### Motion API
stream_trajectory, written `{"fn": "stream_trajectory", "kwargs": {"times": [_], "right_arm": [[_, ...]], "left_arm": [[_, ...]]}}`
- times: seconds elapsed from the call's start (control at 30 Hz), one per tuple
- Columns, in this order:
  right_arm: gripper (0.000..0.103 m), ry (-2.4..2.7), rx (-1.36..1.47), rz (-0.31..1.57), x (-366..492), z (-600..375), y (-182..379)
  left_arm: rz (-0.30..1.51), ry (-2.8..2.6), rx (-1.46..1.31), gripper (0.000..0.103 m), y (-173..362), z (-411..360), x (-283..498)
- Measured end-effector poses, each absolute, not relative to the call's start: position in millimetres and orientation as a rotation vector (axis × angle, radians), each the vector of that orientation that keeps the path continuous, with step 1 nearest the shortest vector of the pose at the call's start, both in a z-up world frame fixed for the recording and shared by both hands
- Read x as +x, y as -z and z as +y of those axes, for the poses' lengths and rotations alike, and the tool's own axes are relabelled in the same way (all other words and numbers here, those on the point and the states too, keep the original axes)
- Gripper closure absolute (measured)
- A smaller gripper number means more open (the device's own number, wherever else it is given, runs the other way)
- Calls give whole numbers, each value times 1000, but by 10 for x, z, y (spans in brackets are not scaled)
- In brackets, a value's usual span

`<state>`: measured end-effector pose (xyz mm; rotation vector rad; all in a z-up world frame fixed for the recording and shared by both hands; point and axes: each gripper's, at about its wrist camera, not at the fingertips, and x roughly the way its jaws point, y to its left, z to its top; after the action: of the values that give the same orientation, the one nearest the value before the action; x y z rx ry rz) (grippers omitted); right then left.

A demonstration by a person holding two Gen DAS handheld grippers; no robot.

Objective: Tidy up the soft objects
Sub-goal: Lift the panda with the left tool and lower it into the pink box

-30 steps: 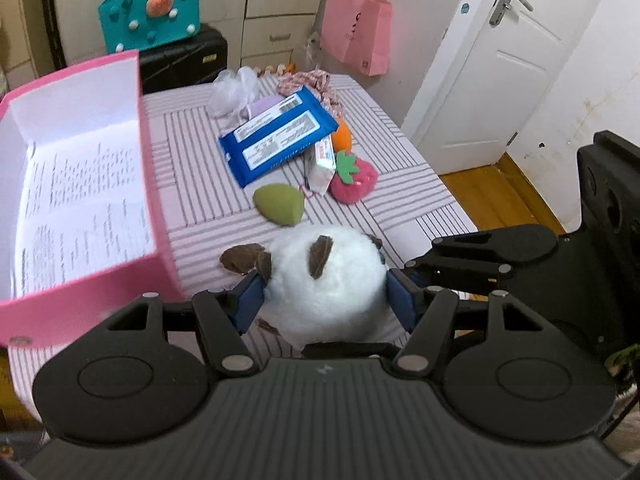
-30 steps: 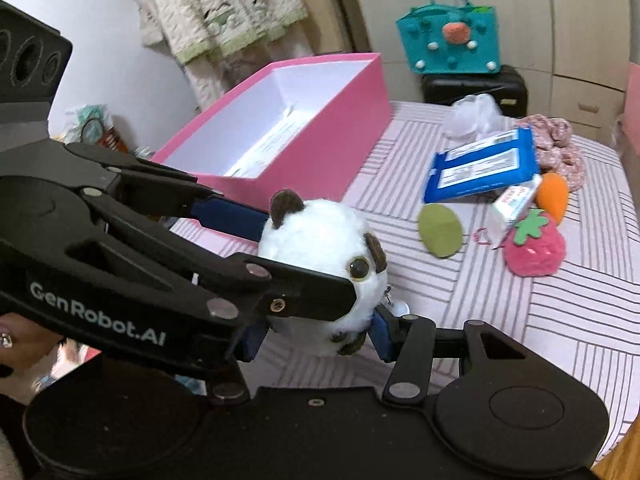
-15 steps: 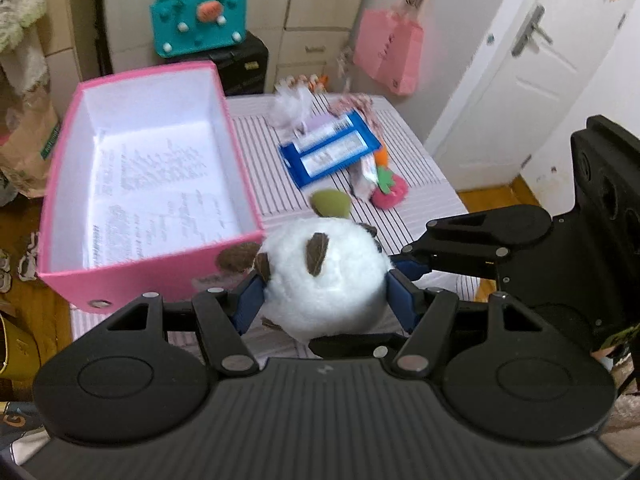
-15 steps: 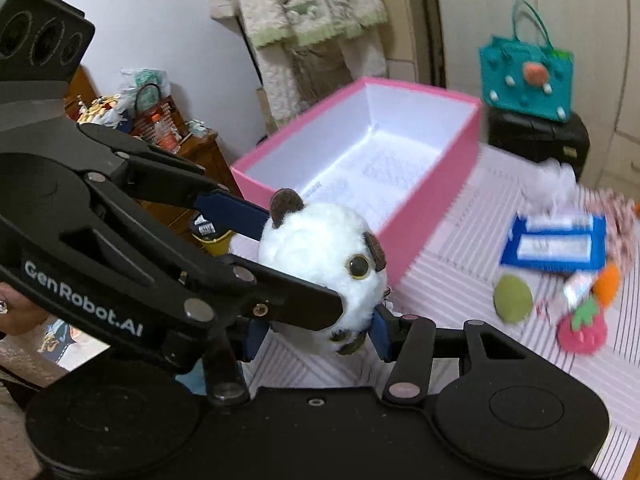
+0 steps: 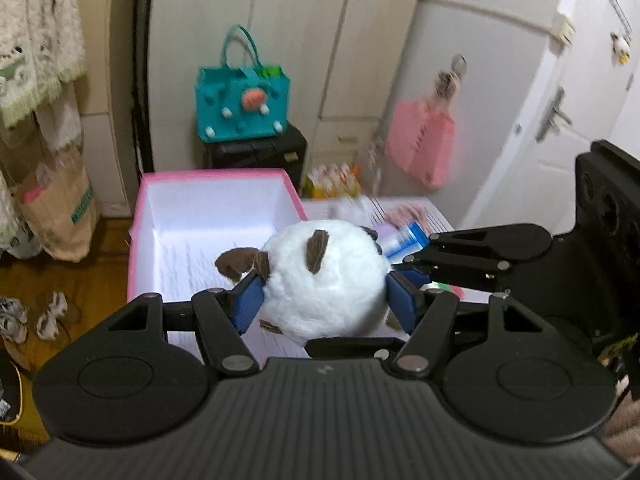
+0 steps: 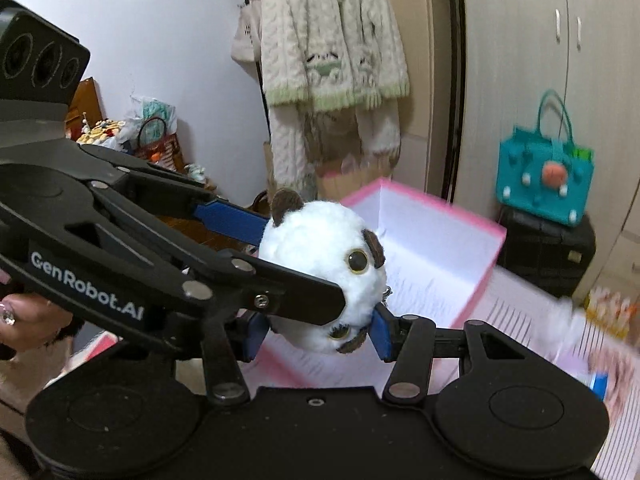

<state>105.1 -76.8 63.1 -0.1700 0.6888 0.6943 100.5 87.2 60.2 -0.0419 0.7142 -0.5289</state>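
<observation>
Plush panda (image 5: 326,280) carried above the pink box (image 5: 216,196)
Both tongs — left tongs (image 5: 325,296), right tongs (image 6: 316,330) — pinch it; next, lower and release inside.

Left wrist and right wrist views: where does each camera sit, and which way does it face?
Left wrist: on the left tool, looking along its fingers at the white plush it grips, over the pink box; the right tool enters from the right.
Right wrist: on the right tool, facing the plush's eyes; the left tool crosses from the left, a hand behind.
Shared: plush, box, teal bag.
</observation>
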Motion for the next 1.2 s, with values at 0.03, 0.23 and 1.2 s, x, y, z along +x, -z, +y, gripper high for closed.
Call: {"fn": "stream_trajectory", "kwargs": {"times": [0.03,0.23,1.2], "right_arm": [[46,-692,-175,679,1117,-743,-625],[46,-664,-194,677,1707,-651,-472],[41,-593,-512,837,2661,-458,328]], "left_arm": [[699,518,-47,38,-600,888,1072],[699,465,-84,38,-493,913,1708],[1053,456,-396,40,566,995,3301]]}}
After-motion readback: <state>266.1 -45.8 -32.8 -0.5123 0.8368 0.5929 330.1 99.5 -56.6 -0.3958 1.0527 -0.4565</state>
